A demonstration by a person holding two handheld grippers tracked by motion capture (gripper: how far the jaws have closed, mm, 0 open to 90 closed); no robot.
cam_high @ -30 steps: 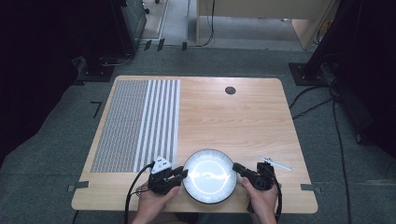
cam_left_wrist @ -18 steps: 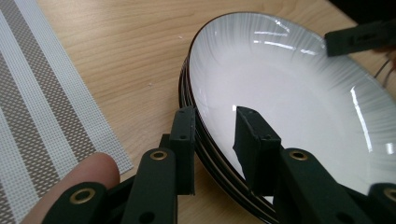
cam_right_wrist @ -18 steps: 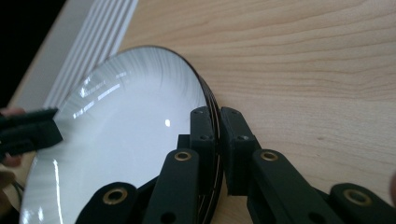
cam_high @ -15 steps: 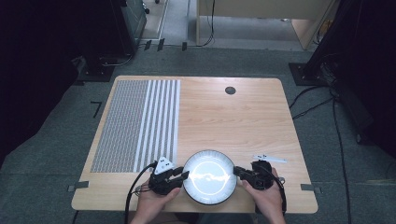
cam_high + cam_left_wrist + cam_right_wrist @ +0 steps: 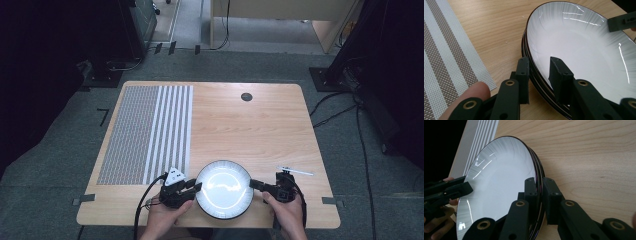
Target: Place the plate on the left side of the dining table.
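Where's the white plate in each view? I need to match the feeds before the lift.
High view: white plate at the table's near edge, between both grippers.
Left gripper view: plate at upper right, rim between the jaws.
Right gripper view: plate at centre left, rim clamped.
Shared landmark: striped placemat.

On the table (image 5: 280, 125): 1 plate (image 5: 223, 189), 1 striped placemat (image 5: 147, 132), 1 round black grommet (image 5: 246, 97).

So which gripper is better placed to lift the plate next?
Right. The right gripper has its jaws closed tight on the rim of the plate. The left gripper straddles the opposite rim with a visible gap beside one jaw, so it probably needs to close further first.
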